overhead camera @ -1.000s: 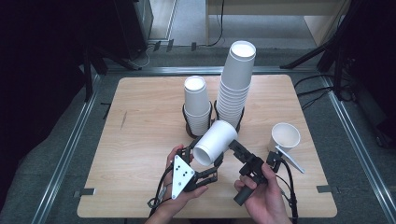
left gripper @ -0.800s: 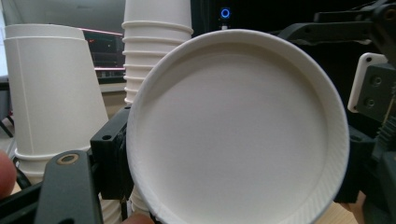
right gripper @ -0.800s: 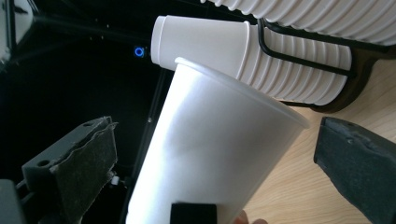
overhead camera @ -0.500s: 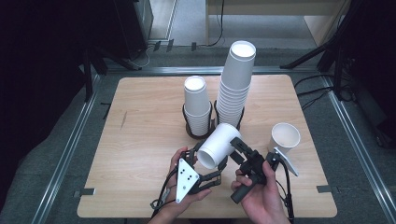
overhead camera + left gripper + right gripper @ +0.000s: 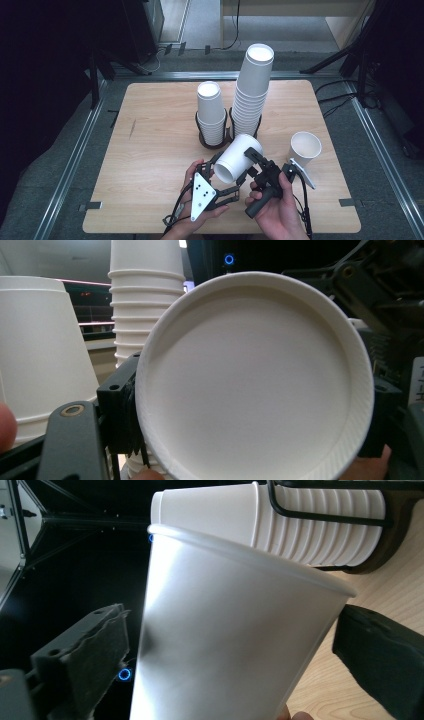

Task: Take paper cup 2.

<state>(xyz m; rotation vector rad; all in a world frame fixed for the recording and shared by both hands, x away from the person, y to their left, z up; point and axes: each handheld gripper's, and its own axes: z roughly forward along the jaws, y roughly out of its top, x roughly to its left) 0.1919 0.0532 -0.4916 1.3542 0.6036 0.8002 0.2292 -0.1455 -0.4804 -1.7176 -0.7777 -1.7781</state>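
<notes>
Above the near edge of the bench, left tongs pinch a tilted paper cup; right tongs, spread either side, have just been closing.

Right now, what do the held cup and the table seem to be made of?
The held cup looks like matte white paper, with a rolled rim and a recessed pressed base. The table seems light wood or wood laminate: pale grain, satin sheen; which one is unclear.
</notes>
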